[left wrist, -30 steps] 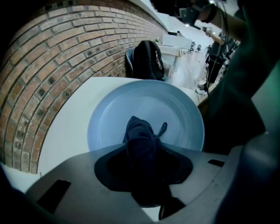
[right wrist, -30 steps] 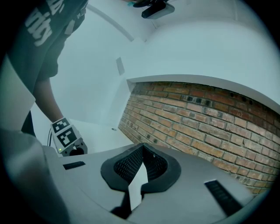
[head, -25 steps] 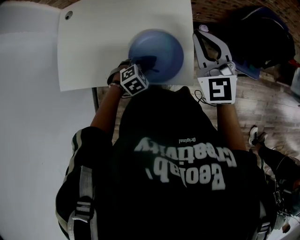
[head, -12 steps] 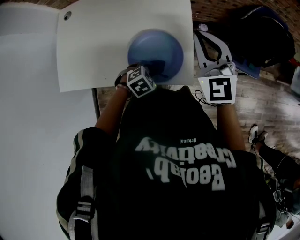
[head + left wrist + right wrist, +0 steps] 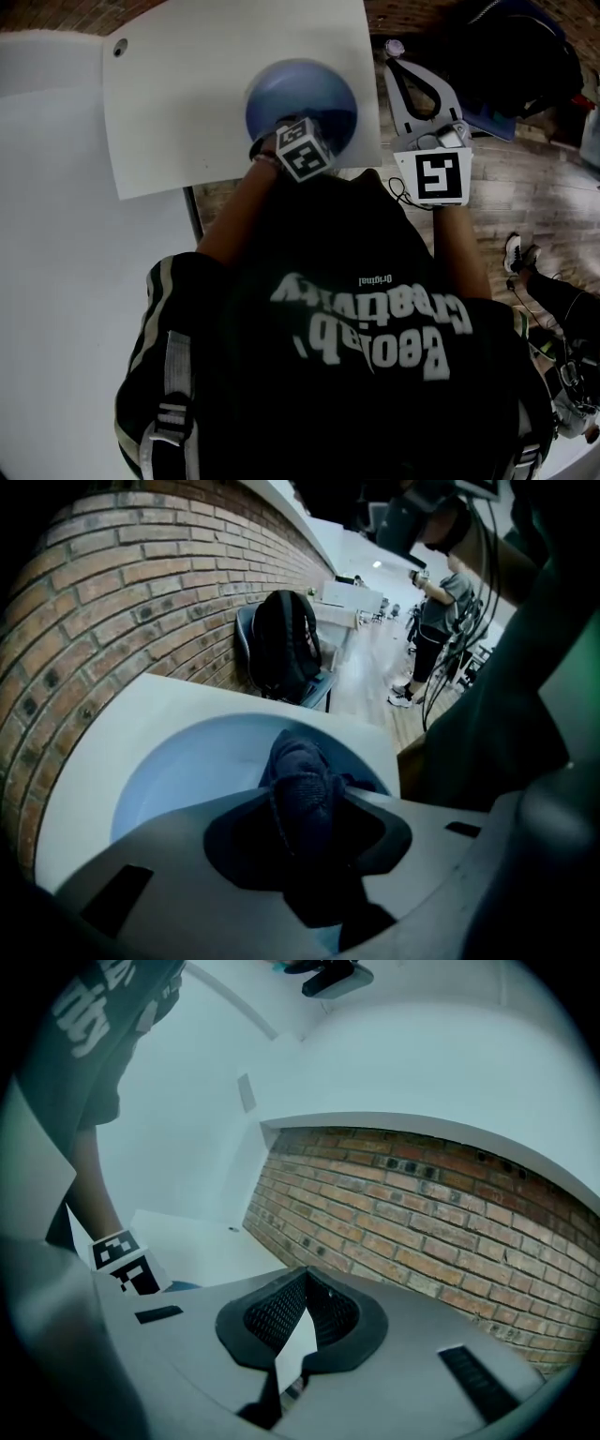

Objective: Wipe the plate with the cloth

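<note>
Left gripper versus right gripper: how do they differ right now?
The left gripper is clamped on the dark knitted cloth; the right gripper is shut on nothing. The left one is over the round blue plate; the right one is beside the white table. Both have their jaws closed.

One blue plate (image 5: 300, 94) and one dark cloth (image 5: 298, 757) on one white desk (image 5: 187, 94). Two grippers, the left gripper (image 5: 309, 794) and the right gripper (image 5: 303, 1283), with two fingers each. Two marker cubes: the left marker cube (image 5: 305, 148) and the right marker cube (image 5: 442, 176). One black backpack (image 5: 286, 644) at the far right.
</note>
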Demonstrator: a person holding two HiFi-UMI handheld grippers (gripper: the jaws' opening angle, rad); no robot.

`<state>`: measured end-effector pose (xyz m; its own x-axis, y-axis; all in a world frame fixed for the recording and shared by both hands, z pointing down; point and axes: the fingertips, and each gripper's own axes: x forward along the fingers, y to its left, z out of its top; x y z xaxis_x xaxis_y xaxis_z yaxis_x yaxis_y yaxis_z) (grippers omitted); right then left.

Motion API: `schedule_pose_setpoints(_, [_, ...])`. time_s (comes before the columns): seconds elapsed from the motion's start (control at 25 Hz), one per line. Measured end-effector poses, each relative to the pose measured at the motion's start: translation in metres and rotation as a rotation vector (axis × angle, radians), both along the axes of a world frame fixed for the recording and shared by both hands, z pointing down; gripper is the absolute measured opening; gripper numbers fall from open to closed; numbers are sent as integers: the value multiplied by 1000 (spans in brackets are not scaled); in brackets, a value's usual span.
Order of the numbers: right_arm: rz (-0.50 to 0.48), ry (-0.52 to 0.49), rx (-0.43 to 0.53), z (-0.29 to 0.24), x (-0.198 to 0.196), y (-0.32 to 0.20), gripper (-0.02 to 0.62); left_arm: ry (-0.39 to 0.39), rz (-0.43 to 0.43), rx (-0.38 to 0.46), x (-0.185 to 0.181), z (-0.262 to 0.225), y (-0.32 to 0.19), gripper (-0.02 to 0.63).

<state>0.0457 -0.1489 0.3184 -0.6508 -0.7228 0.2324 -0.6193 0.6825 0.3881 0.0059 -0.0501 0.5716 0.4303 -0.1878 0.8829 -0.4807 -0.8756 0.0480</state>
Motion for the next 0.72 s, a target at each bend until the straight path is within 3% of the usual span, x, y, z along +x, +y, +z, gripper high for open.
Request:
schedule_pose_setpoints(0.16, [25,2,-3,2,3,1,-6,-22,16,52,9,1,-22,133])
schedule_pose_setpoints(0.72, [59,7,-20,8,7,-6,-6,-72,-49,155,-14,3,-108,133])
